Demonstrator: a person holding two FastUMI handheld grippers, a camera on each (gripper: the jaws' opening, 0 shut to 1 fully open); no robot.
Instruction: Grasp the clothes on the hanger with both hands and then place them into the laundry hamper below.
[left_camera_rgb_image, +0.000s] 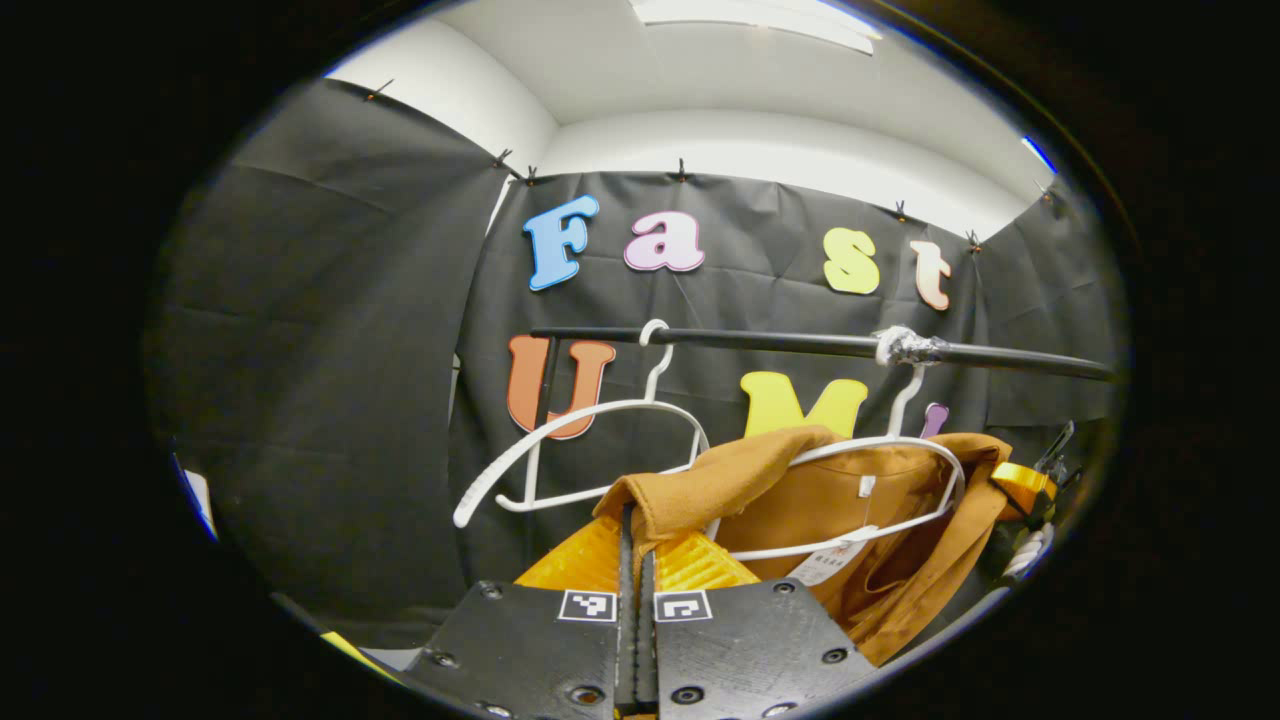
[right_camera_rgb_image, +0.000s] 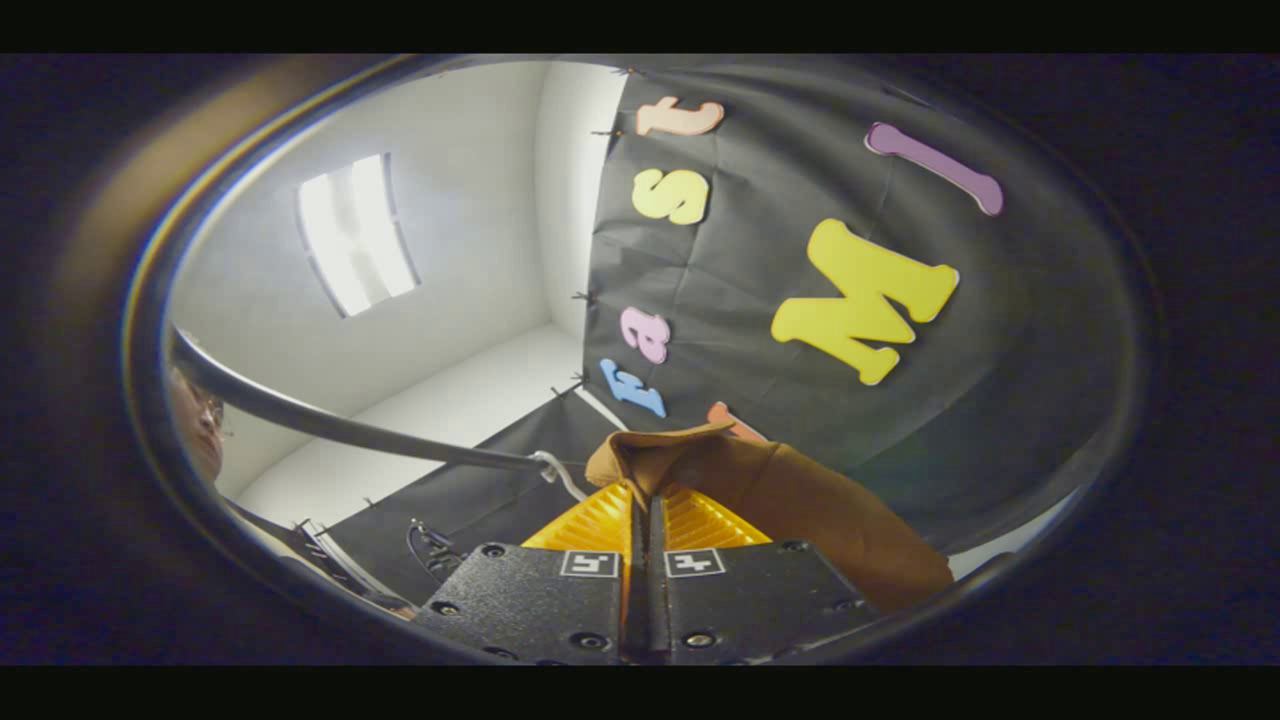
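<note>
Both grippers, left gripper (left_camera_rgb_image: 637, 560) and right gripper (right_camera_rgb_image: 648, 535), have fingers clenched on the brown garment (left_camera_rgb_image: 850, 500). Garment is on its white hanger (left_camera_rgb_image: 900, 455) below the rail (left_camera_rgb_image: 800, 343); lifting off and dropping into the hamper remain.

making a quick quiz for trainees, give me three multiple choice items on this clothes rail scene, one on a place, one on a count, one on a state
1. Where does the brown garment hang?
A. on the right-hand white hanger
B. on the left-hand white hanger
C. straight over the rail

2. How many white hangers hang on the rail?
A. one
B. two
C. four

3. How does the left gripper stand?
A. wide open, away from the cloth
B. shut on a fold of the brown garment
C. shut on the rail

Answers:
1 A: in the left gripper view the garment drapes the right-hand hanger, the left-hand one is bare.
2 B: two hooks sit on the rail.
3 B: both fingers press together with brown cloth between them.
</note>
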